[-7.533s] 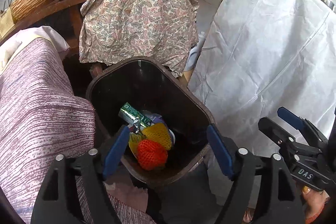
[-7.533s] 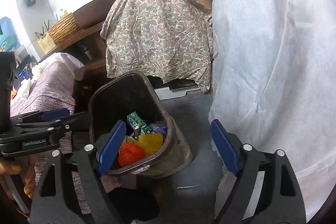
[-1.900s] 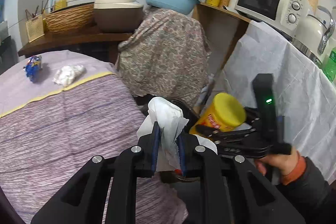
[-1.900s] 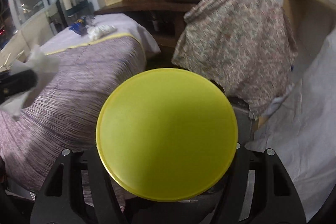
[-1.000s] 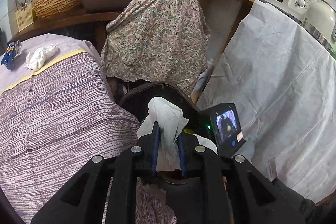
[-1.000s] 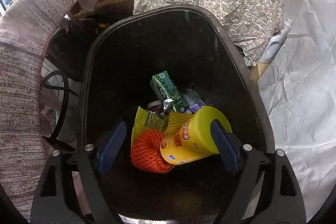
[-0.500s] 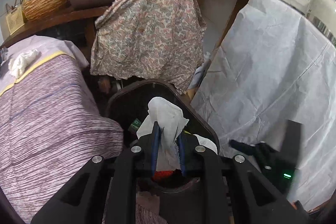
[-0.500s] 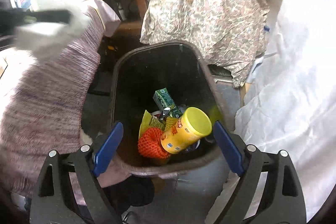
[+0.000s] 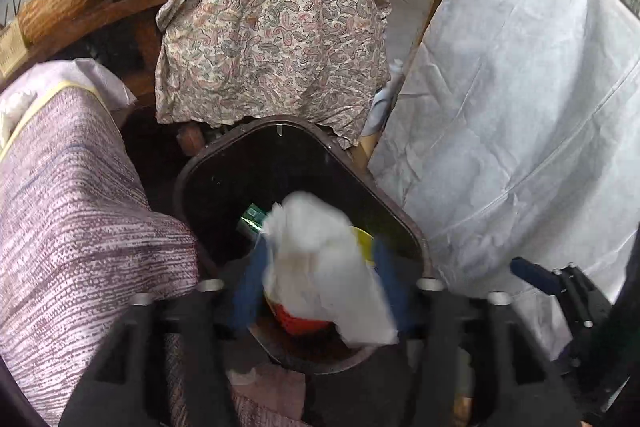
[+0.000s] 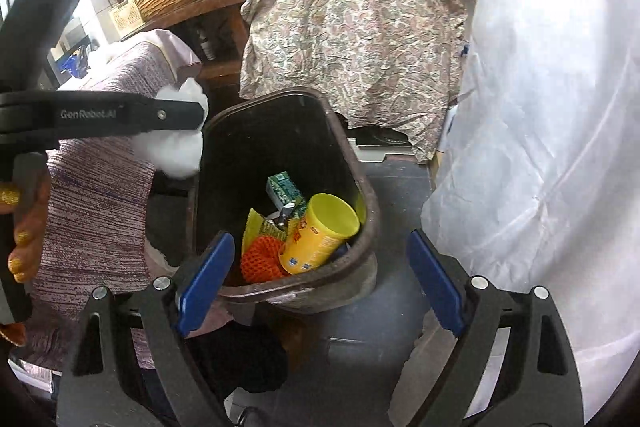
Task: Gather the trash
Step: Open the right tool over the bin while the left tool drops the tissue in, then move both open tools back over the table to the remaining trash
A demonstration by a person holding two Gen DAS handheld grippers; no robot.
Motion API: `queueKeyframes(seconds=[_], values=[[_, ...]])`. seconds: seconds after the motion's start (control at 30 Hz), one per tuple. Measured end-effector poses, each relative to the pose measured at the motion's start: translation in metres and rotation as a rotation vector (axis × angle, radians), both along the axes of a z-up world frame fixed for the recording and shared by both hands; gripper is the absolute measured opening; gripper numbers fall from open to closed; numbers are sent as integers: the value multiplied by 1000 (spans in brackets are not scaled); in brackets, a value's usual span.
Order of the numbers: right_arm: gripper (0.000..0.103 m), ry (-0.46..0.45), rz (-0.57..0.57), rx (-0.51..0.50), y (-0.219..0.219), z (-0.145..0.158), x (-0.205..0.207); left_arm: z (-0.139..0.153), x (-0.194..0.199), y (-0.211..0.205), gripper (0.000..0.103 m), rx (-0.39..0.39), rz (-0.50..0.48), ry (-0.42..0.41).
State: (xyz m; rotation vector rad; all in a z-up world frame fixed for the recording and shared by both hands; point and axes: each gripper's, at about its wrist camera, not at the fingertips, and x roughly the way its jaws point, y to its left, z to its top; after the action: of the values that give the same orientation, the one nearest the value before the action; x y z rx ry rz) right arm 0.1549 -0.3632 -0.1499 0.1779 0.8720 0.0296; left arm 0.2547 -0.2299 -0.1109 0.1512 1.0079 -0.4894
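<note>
Kitchen walls with white tiles stand behind, and a paisley cloth (image 9: 272,23) hangs over something just behind the dark brown trash bin (image 10: 362,187), while a white sheet (image 9: 520,131) covers the furniture at the right side. At the left of the bin is a desk under a purple striped cloth (image 9: 76,207). The bin stands on the dark floor with its mouth uncovered, and inside it lie a yellow canister (image 10: 318,233) on its side, an orange net (image 10: 262,261) touching the canister, a yellow wrapper (image 10: 256,225) and a green carton (image 10: 284,189) further back. The left tool (image 9: 320,279) is over the near part of the bin; its blue fingers (image 9: 250,283) are blurred and stand apart on both sides of a white crumpled tissue (image 9: 324,267), and I cannot tell if they touch it at this moment. In the right wrist view the same tissue (image 10: 180,131) is at the tip of the left tool, beside the left rim of the bin. The right tool (image 10: 320,283) is wide and holds nothing, low in front of the bin.
</note>
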Motion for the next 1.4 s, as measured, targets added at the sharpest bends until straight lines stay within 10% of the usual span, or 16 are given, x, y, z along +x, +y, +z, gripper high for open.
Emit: queueKeyframes(seconds=[0.53, 0.97, 1.4], values=[[87, -13, -17, -1, -6, 10, -5, 53, -26, 14, 97, -48, 15, -118], [89, -73, 69, 26, 31, 45, 18, 126, -58, 98, 98, -124, 112, -256], [92, -171, 335, -13, 137, 103, 62, 143, -55, 210, 98, 0, 268, -303]])
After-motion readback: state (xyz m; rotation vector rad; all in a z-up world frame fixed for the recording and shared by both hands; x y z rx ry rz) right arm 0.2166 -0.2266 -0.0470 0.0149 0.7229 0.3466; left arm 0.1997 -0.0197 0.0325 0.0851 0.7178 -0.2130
